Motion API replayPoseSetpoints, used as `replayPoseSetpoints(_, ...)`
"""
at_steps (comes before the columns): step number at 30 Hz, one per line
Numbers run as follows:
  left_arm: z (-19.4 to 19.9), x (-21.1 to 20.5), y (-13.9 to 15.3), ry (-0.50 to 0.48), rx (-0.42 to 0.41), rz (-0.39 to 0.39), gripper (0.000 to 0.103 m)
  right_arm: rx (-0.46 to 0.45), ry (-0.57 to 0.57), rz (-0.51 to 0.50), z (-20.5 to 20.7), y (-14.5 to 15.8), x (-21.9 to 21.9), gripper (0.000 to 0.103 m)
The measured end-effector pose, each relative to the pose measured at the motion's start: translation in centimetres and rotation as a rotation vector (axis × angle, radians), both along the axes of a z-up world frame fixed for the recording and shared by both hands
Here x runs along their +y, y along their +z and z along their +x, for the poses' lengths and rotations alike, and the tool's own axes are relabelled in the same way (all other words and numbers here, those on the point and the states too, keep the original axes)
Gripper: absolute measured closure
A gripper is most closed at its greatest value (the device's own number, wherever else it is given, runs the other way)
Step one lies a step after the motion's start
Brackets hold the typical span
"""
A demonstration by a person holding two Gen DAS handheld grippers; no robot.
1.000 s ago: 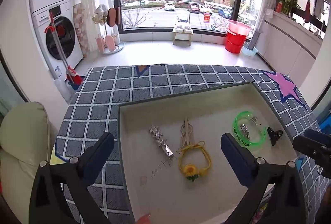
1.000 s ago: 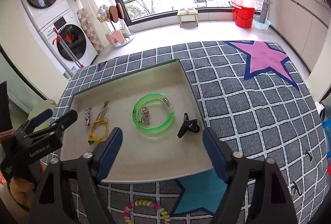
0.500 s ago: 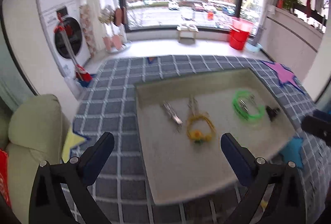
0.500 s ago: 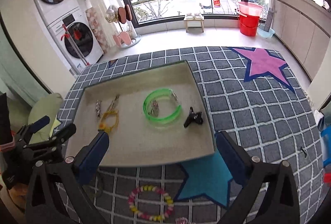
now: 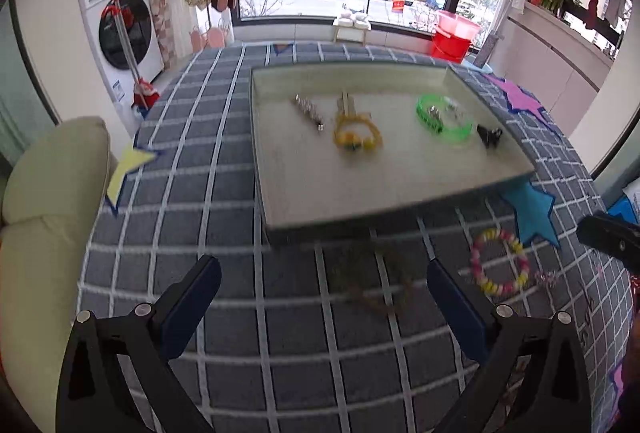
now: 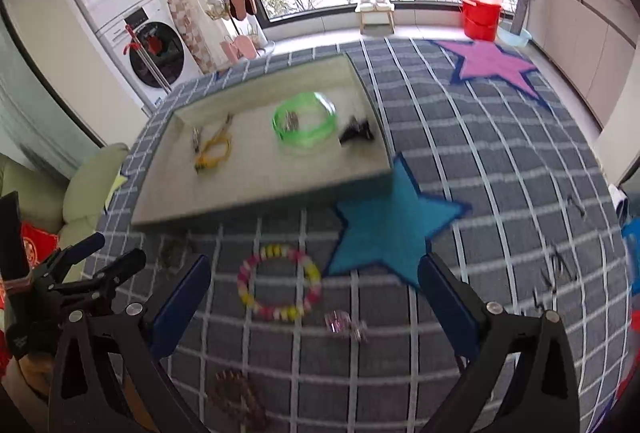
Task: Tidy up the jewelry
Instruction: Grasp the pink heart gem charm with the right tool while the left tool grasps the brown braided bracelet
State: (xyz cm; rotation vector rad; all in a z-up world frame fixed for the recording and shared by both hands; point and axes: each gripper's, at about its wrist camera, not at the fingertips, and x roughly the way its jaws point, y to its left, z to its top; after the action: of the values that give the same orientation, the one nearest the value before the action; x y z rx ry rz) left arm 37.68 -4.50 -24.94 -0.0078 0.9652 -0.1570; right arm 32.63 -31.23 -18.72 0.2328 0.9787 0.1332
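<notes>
Both of your tools have pulled back from the tray and now hang over the near edge of the checked counter [image 5: 224, 193]. Your left tool [image 5: 324, 307] stands open with nothing between its fingers; a brownish bead string [image 5: 372, 285], blurred, lies just ahead of it. Your right tool [image 6: 314, 307] has spread to its widest and is empty too, with the pink-and-yellow bead bracelet [image 6: 279, 283] lying between its fingertips on the cloth and a small pink trinket [image 6: 344, 325] just beside that. Another brown bead string [image 6: 240, 399] lies nearer still.

Farther off, the tray [image 6: 256, 201] already holds the yellow flower band [image 6: 212, 153], the green bangle [image 6: 304, 123] and the black clip [image 6: 356, 133].

Judging by this, you have finished a drop and are lining up for the loose pieces at the near edge.
</notes>
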Motion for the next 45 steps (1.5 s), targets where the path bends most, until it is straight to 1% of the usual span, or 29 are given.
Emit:
replayPoseSetpoints(1,-0.2,-0.1,-0.5,0.005,0.008,-0.001,0.000,0.007,-0.002,-0.002,-0.4,-0.3,-0.1,0.000)
replayPoseSetpoints(2,-0.8,-0.1,-0.3,0.006,0.012,-0.003,0.000,0.016,-0.005,-0.003,-0.8,-0.8,-0.2,0.000)
replayPoseSetpoints(4,-1.6,-0.4,-0.7,0.006,0.023,-0.003,0.000,0.032,-0.007,-0.007,-1.4,-1.5,-0.4,0.000)
replayPoseSetpoints(8,-2.4,-1.3,-0.1,-0.005,0.036,0.006,0.000,0.055,-0.016,-0.026,-2.5,-2.6,-0.7,0.000)
replayPoseSetpoints(10,-2.8,-1.7,-0.3,-0.001,0.043,0.013,0.000,0.065,-0.023,-0.025,-2.8,-3.0,-1.0,0.000)
replayPoseSetpoints(16,-2.1,-1.9,-0.6,0.018,0.068,0.014,0.000,0.082,-0.032,-0.051,-3.4,-3.9,-1.4,0.000)
replayPoseSetpoints(22,-1.4,-2.6,-1.4,0.024,0.080,0.027,0.000,0.079,-0.014,-0.079,-3.0,-4.5,-0.6,0.001)
replayPoseSetpoints(24,-1.4,-2.8,-1.6,0.023,0.082,0.033,0.000,0.072,0.003,-0.109,-2.9,-4.6,0.1,0.008)
replayPoseSetpoints(26,-1.4,-2.9,-1.6,0.023,0.080,0.042,0.000,0.072,0.021,-0.140,-2.6,-4.9,0.7,0.013)
replayPoseSetpoints(29,-1.4,-2.9,-1.7,0.014,0.077,0.043,0.000,0.076,0.036,-0.159,-2.2,-5.4,1.3,0.024)
replayPoseSetpoints(32,-1.4,-3.0,-1.6,0.010,0.069,0.046,0.000,0.064,0.041,-0.198,-2.2,-5.6,1.8,0.027)
replayPoseSetpoints(34,-1.4,-3.1,-1.5,0.008,0.065,0.059,0.001,0.059,0.050,-0.225,-2.2,-5.6,2.1,0.033)
replayPoseSetpoints(35,-1.5,-3.1,-1.4,0.004,0.064,0.054,0.003,0.057,0.052,-0.234,-2.2,-5.6,2.2,0.038)
replayPoseSetpoints(36,-1.5,-3.2,-1.3,0.003,0.054,0.061,0.012,0.053,0.055,-0.239,-2.3,-5.5,2.3,0.044)
replayPoseSetpoints(37,-1.6,-3.3,-1.2,-0.007,0.049,0.066,0.018,0.052,0.055,-0.235,-2.3,-5.5,2.3,0.047)
replayPoseSetpoints(38,-1.6,-3.3,-1.1,-0.013,0.048,0.062,0.021,0.052,0.053,-0.236,-2.3,-5.4,2.3,0.053)
replayPoseSetpoints(39,-1.6,-3.4,-1.0,-0.017,0.046,0.060,0.030,0.051,0.054,-0.237,-2.2,-5.4,2.3,0.058)
replayPoseSetpoints(40,-1.7,-3.4,-0.8,-0.023,0.042,0.059,0.043,0.051,0.056,-0.236,-2.3,-5.3,2.3,0.060)
replayPoseSetpoints(41,-1.8,-3.4,-0.7,-0.032,0.039,0.059,0.050,0.052,0.058,-0.235,-2.3,-5.3,2.3,0.065)
replayPoseSetpoints(42,-1.8,-3.4,-0.6,-0.041,0.039,0.053,0.063,0.052,0.057,-0.237,-2.3,-5.3,2.3,0.072)
replayPoseSetpoints(43,-1.9,-3.4,-0.5,-0.050,0.041,0.043,0.074,0.052,0.056,-0.238,-2.4,-5.3,2.3,0.072)
replayPoseSetpoints(44,-1.9,-3.4,-0.4,-0.057,0.043,0.032,0.077,0.053,0.055,-0.236,-2.3,-5.3,2.3,0.072)
replayPoseSetpoints(45,-2.0,-3.3,-0.3,-0.062,0.046,0.022,0.077,0.053,0.053,-0.235,-2.4,-5.3,2.3,0.073)
